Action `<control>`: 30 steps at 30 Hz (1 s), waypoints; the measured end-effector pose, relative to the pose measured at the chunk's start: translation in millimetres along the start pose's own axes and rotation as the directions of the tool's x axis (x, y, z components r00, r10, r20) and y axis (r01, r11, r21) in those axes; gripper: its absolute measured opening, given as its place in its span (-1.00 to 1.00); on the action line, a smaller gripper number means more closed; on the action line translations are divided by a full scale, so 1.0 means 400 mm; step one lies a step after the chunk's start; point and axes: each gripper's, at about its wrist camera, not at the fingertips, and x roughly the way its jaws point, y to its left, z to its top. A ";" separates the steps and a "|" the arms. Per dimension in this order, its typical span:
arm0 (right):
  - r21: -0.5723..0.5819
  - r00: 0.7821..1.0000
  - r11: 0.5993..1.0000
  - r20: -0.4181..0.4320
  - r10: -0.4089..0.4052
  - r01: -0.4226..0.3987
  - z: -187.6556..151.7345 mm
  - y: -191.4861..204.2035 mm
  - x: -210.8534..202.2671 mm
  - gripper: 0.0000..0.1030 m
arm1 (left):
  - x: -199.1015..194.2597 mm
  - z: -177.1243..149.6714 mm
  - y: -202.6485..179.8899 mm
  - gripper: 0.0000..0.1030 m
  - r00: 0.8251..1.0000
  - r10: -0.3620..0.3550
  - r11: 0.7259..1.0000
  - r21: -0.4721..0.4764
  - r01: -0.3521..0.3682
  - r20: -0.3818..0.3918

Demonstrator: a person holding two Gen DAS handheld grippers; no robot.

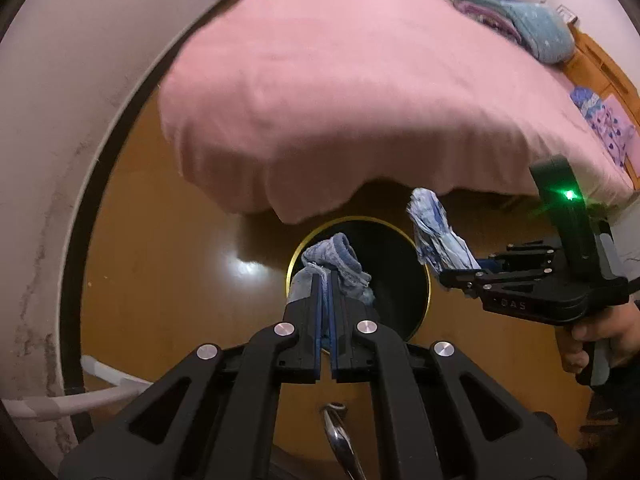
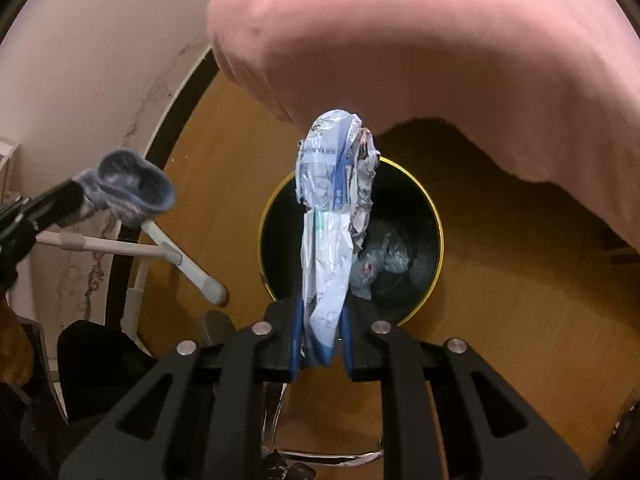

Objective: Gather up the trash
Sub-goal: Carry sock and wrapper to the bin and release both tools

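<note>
A black round bin with a gold rim point(image 1: 428, 292) stands on the wooden floor below the bed's corner. My left gripper point(image 1: 326, 280) is shut on a blue-grey sock-like cloth point(image 1: 340, 260), held over the bin's left edge. At the right of that view my right gripper point(image 1: 460, 276) is shut on a crumpled blue-and-white wrapper point(image 1: 436, 232). In the right wrist view the right gripper point(image 2: 322, 312) holds the wrapper point(image 2: 332, 200) above the bin's rim point(image 2: 441, 236). Crumpled clear plastic point(image 2: 384, 260) lies inside. The left gripper point(image 2: 80, 196) with the cloth point(image 2: 136, 188) is at the left.
A pink bed cover point(image 1: 340, 100) overhangs the bin from behind, with folded blankets point(image 1: 540, 28) on the bed. A worn wall and dark baseboard point(image 1: 76, 240) curve along the left. White tube legs point(image 2: 180, 260) stand by the wall. A hand point(image 1: 600, 332) grips the right tool.
</note>
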 end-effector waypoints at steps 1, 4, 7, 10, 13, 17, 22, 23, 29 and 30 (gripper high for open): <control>0.004 1.000 1.000 -0.006 0.001 -0.001 0.002 -0.005 0.013 -0.69 | 0.022 0.003 0.001 -0.97 1.000 -0.009 1.000 0.001 0.009 -0.012; 0.014 1.000 1.000 -0.015 0.002 -0.002 0.002 -0.009 0.028 -0.69 | 0.073 0.004 -0.014 -0.97 0.998 -0.041 0.999 -0.001 0.041 -0.042; 0.022 1.000 1.000 -0.010 0.005 -0.005 0.011 -0.005 0.028 -0.69 | 0.117 -0.006 -0.040 -0.97 0.996 -0.058 0.998 0.006 0.058 -0.067; 0.035 1.000 0.999 -0.020 0.013 -0.012 0.015 -0.021 0.038 -0.61 | 0.145 -0.019 -0.062 -0.97 0.993 -0.080 0.997 0.012 0.082 -0.088; 0.056 1.000 0.998 -0.008 0.022 -0.022 0.019 -0.042 0.028 -0.04 | 0.178 -0.031 -0.072 -0.97 0.991 -0.081 0.996 0.014 0.083 -0.110; 0.061 1.000 0.998 0.009 0.017 -0.018 0.017 -0.046 0.016 0.11 | 0.203 -0.038 -0.071 -0.93 0.985 -0.098 0.995 0.001 0.099 -0.140; 0.074 0.999 0.997 0.037 0.019 -0.022 0.021 -0.046 -0.014 0.12 | 0.175 -0.041 -0.074 0.58 0.993 -0.083 0.997 0.002 0.083 -0.089; 0.075 0.999 0.997 0.044 0.017 -0.020 0.021 -0.048 -0.025 0.13 | 0.163 -0.040 -0.075 0.58 0.994 -0.084 0.996 0.008 0.085 -0.070; 0.051 0.992 0.999 0.123 0.005 -0.011 0.027 -0.006 -0.136 0.13 | 0.064 -0.028 -0.049 0.62 1.000 -0.013 1.000 0.003 0.013 -0.005; 0.037 0.990 0.999 0.143 0.002 -0.007 0.033 0.007 -0.160 0.13 | 0.027 -0.028 -0.037 0.64 1.000 0.019 1.000 -0.008 -0.019 0.020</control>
